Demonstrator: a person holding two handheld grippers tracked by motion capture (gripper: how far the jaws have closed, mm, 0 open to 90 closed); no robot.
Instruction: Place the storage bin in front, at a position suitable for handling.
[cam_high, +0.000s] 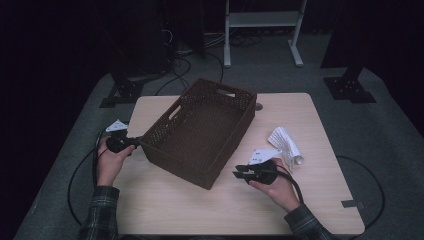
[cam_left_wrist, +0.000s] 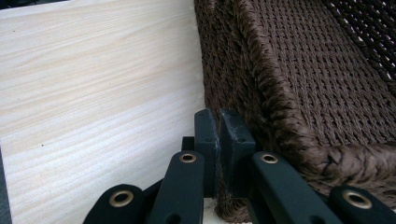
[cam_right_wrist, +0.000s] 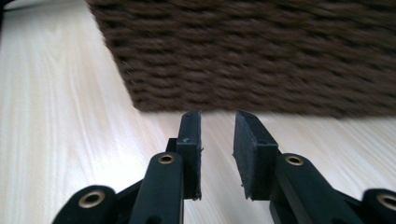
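A dark brown woven basket (cam_high: 175, 162) stands at an angle on the light wooden table (cam_high: 200, 210), with nothing showing inside it. My left gripper (cam_high: 134, 142) is at its left corner. In the left gripper view the pads (cam_left_wrist: 208, 135) are pressed together at the basket's (cam_left_wrist: 327, 70) corner wall, and wicker shows between the fingers just below them. My right gripper (cam_high: 237, 174) is beside the basket's near right wall, a little apart from it. In the right gripper view my right gripper (cam_right_wrist: 217, 119) is open with only bare table in the gap, and the basket's side (cam_right_wrist: 233, 56) lies just ahead.
A crumpled white sheet (cam_high: 286, 144) lies on the table to the right of the basket, behind my right hand. Cables trail off both table sides to the grey floor. Black stand bases (cam_high: 350, 87) and a white frame (cam_high: 260, 30) stand beyond the far edge.
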